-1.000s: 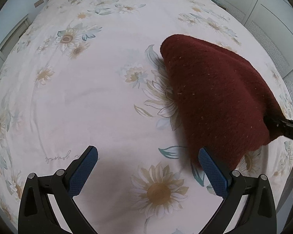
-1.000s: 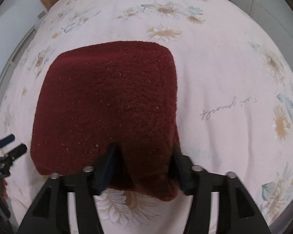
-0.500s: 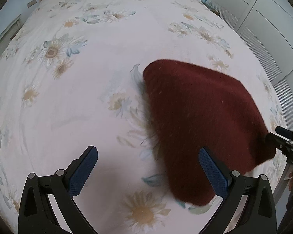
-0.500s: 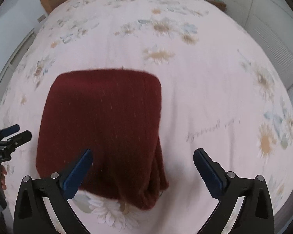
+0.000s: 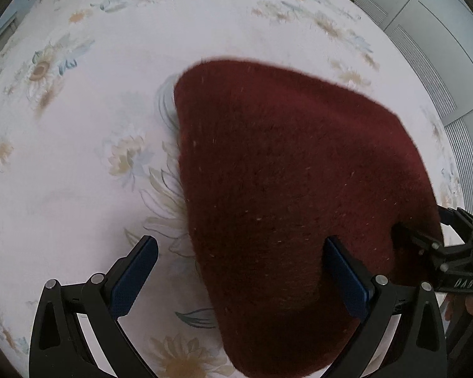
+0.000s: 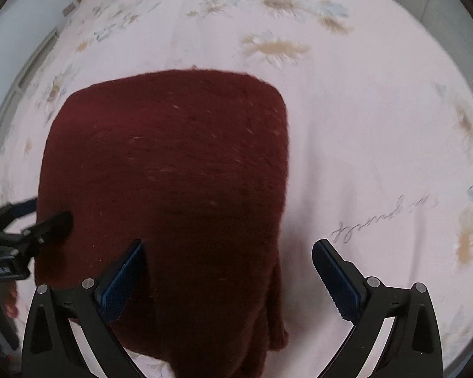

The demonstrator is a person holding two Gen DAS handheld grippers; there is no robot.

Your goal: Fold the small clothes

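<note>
In our right wrist view the right gripper (image 6: 227,275) stands wide, nothing pinched, its left blue pad over the near edge of the dark red knit garment (image 6: 167,189), the right pad over bare floral bedsheet (image 6: 378,126). The garment fills centre and lower left, running up-frame from us. Our left gripper (image 5: 239,278) is equally wide and empty, the garment's near left edge between its pads. We judge both equally close, one at each near corner.
</note>
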